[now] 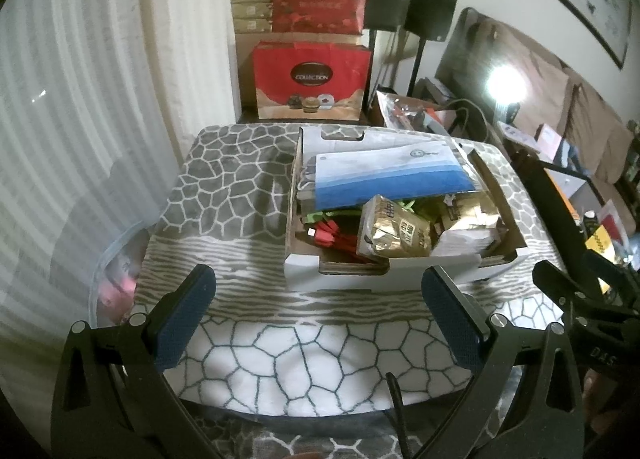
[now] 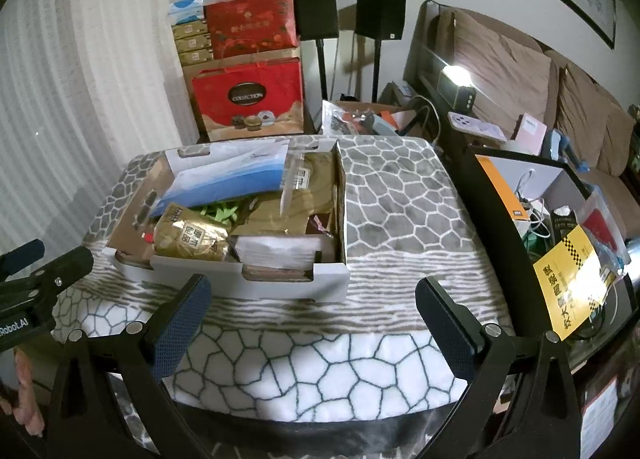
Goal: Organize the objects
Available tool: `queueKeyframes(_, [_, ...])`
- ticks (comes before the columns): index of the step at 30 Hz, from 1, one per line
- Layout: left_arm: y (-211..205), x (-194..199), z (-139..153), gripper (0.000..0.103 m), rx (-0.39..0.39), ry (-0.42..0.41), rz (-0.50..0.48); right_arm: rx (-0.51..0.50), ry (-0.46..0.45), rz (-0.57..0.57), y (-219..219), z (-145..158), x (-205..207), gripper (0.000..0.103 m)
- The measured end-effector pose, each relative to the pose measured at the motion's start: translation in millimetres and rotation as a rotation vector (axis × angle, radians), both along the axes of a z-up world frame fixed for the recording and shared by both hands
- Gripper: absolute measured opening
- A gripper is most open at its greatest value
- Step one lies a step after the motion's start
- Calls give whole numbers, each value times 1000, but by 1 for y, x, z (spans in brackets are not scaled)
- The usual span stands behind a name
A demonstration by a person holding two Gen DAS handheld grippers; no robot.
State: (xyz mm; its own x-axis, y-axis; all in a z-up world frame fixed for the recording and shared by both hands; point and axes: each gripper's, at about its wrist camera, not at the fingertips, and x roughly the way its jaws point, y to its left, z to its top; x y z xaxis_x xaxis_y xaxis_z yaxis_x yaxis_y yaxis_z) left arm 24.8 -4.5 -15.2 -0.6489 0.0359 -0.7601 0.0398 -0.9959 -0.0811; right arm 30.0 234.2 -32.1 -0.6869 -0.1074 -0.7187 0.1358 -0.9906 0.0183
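Observation:
A white cardboard box (image 1: 384, 277) stands on a table under a grey-and-white stone-pattern cloth (image 1: 228, 195). In the box lie a blue-and-white flat pack (image 1: 392, 179), a gold foil packet (image 1: 394, 233), a white packet (image 1: 466, 239) and a red item (image 1: 332, 237). The box also shows in the right wrist view (image 2: 280, 279), with the gold packet (image 2: 192, 245) and blue pack (image 2: 224, 179). My left gripper (image 1: 318, 317) is open and empty, in front of the box. My right gripper (image 2: 312, 317) is open and empty, also in front of it.
Red gift boxes (image 1: 312, 79) are stacked behind the table beside a white curtain (image 1: 80, 119). Two black speakers on stands (image 2: 348, 11) stand by the wall. A cluttered black side table (image 2: 560, 219) with a yellow booklet (image 2: 572, 279) stands to the right, before a sofa.

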Motion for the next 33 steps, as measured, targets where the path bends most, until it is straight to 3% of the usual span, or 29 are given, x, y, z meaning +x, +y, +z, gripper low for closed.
queueKeyframes(33, [1,1,-3,103,5,-2,2,-9,-8,-11,-5,-2,3,103])
